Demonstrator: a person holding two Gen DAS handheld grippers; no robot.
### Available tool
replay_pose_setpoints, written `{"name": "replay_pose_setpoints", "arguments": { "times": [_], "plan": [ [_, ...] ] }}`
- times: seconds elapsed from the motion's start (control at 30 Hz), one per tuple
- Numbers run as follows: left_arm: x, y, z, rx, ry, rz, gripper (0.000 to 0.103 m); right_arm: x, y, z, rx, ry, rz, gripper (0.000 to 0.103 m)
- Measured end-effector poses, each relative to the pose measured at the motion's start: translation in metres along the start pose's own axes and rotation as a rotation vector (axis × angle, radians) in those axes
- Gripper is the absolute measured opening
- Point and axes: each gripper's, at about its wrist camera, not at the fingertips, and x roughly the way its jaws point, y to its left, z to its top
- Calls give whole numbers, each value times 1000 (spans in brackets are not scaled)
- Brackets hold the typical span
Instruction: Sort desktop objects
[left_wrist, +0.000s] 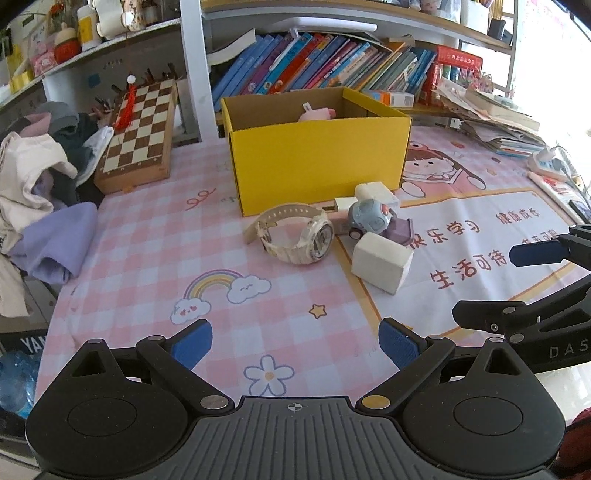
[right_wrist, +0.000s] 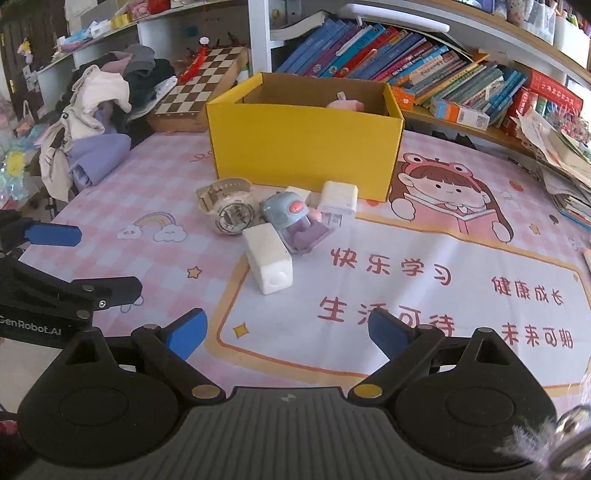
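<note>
A yellow cardboard box (left_wrist: 317, 162) (right_wrist: 303, 147) stands open on the desk with a pink toy (left_wrist: 317, 113) (right_wrist: 345, 104) inside. In front of it lie a cream wristwatch (left_wrist: 295, 236) (right_wrist: 229, 208), a blue toy car with a purple scoop (left_wrist: 373, 219) (right_wrist: 291, 218), a white block (left_wrist: 382, 262) (right_wrist: 269, 258) and a white charger plug (left_wrist: 375, 194) (right_wrist: 338, 201). My left gripper (left_wrist: 295, 347) is open and empty, well short of the watch. My right gripper (right_wrist: 286, 332) is open and empty, short of the white block.
A chessboard (left_wrist: 138, 136) (right_wrist: 199, 86) leans at the back left beside a pile of clothes (left_wrist: 40, 192) (right_wrist: 99, 122). Books (left_wrist: 325, 62) (right_wrist: 406, 62) fill the shelf behind the box. Stacked papers (left_wrist: 495, 122) and a power strip (left_wrist: 550, 164) lie at the right.
</note>
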Motion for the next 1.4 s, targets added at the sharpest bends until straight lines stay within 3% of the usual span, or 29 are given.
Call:
{"name": "replay_pose_setpoints", "arguments": {
  "times": [0.13,0.4,0.6,1.1,1.4],
  "plan": [
    [0,2,2,-9,-6,2,98,2,0,4,-11,-5,6,92],
    [4,8,7,-52,8,8,98,9,-4,12,-13,3,20,81],
    [9,9,8,-69,19,-9,98,13,-5,16,-23,15,16,81],
    [14,-1,14,-18,-10,38,98,23,-15,24,-17,27,29,81],
    [17,0,18,-38,-34,0,98,27,-19,29,-29,29,41,81]
  ]
}}
